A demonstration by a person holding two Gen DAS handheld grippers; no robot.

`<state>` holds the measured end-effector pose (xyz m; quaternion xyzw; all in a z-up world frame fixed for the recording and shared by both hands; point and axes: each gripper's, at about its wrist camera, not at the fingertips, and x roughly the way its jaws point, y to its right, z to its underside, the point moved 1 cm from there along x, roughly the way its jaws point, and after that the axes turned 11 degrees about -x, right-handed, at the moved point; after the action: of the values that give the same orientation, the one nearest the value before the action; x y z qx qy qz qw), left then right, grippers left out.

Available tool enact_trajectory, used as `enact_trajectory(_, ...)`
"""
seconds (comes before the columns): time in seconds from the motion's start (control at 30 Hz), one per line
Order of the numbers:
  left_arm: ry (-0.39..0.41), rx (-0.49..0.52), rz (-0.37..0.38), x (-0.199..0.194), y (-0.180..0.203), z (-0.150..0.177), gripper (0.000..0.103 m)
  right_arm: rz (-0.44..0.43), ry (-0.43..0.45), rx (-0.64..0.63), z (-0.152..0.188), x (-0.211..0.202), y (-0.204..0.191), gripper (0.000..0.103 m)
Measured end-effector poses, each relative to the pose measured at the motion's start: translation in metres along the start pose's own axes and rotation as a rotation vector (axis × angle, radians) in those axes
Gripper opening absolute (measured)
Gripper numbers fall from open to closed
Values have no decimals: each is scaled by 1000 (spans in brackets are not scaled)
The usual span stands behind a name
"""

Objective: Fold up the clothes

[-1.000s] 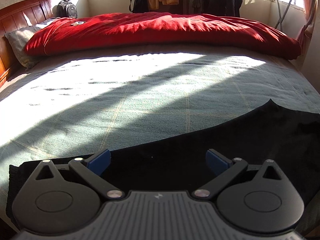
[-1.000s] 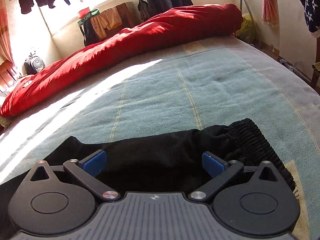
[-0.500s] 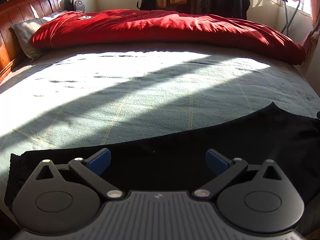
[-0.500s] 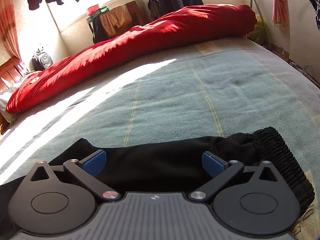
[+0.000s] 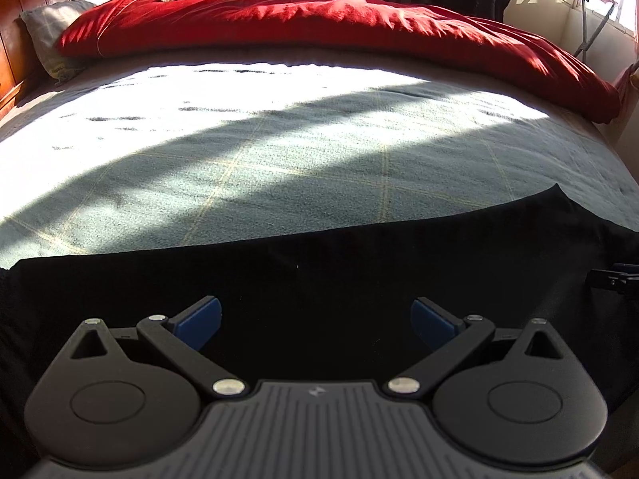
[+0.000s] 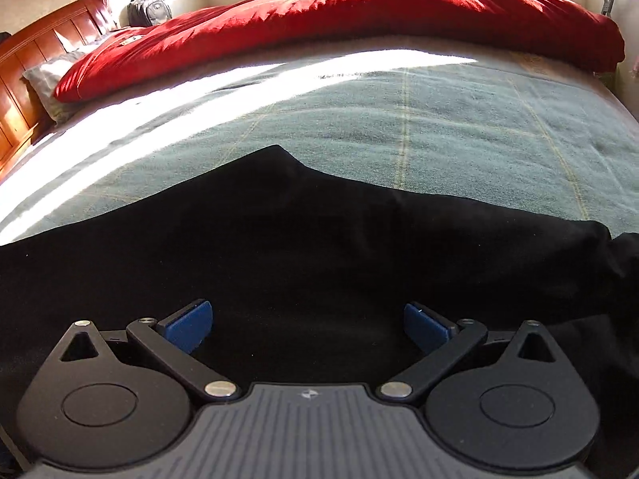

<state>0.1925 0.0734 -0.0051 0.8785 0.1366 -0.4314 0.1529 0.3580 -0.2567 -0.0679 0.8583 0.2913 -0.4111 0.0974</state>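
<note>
Both of your tongs have pushed forward over the black fabric garment (image 5: 319, 271), which now fills more of each view. Your left tongs (image 5: 315, 321) hang spread apart, gripping nothing, above its long left-to-right stretch on the grey-green checked bedspread (image 5: 279, 167). Your right tongs (image 6: 307, 321), likewise apart, sit about equally close to it.

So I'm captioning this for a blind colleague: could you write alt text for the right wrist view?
The open right gripper, blue pads apart, is over a black garment spread on a grey-green bedspread. A red duvet lies across the far side, with a wooden headboard and grey pillow at left.
</note>
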Motion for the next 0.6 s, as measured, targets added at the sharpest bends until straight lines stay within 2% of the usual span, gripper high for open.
enact_trajectory(0.13, -7, -14, 11, 5, -3, 6, 101, 27, 10, 8, 3, 3, -2, 103)
enact_trajectory(0.23, -35, -46, 32, 16, -10, 15, 101, 62, 5, -41, 4, 5, -9, 103)
enact_trajectory(0.37, -58, -99, 12, 31, -23, 27, 101, 81, 1, -64, 3, 5, -12, 103)
enact_trajectory(0.43, -45, -108, 14, 29, -24, 27, 101, 79, 3, -69, 3, 5, -12, 103)
enact_trajectory(0.6, -17, -93, 179, 19, 3, -1, 101, 77, 2, -72, 2, 5, -13, 103)
